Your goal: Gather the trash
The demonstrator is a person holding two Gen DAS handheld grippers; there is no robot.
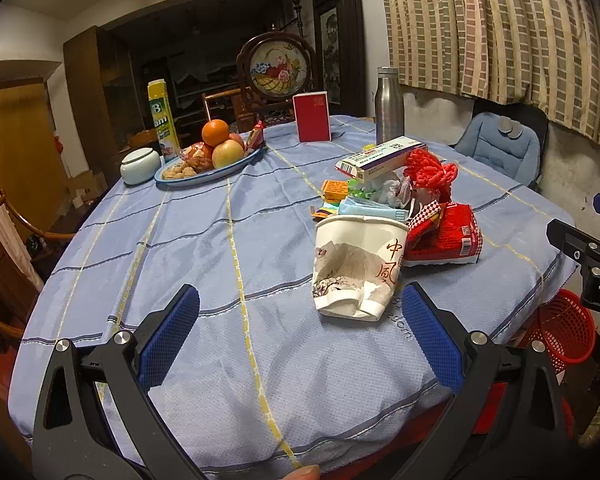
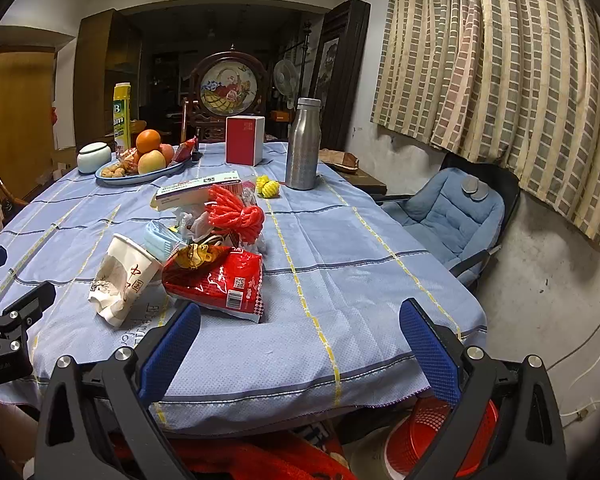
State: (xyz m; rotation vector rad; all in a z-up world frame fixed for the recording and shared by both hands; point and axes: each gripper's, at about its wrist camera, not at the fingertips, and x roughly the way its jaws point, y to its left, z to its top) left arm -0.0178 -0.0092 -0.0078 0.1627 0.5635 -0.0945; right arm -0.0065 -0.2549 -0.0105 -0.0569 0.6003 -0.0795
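Left wrist view shows the left gripper (image 1: 300, 332) with its blue-padded jaws spread wide and nothing between them, hanging over the near edge of the table (image 1: 220, 248), which is covered by a blue striped cloth. A crumpled paper cup (image 1: 356, 268) lies on its side just ahead of the right-hand pad, not touching it. Behind the cup sits the trash pile: a blue face mask (image 1: 370, 209), a red snack bag (image 1: 448, 236), a bundle of red yarn (image 1: 432, 170) and a white medicine box (image 1: 384, 158), all heaped toward the table's right edge. In the right wrist view, the right gripper (image 2: 300, 340) is likewise open and empty over the near edge, the snack bag just beyond its left pad. A red basket (image 2: 436, 436) stands on the floor below the near right corner. Toward the far edge are a fruit plate (image 1: 216, 170), a steel bottle (image 1: 389, 106) and a red box (image 1: 312, 118).
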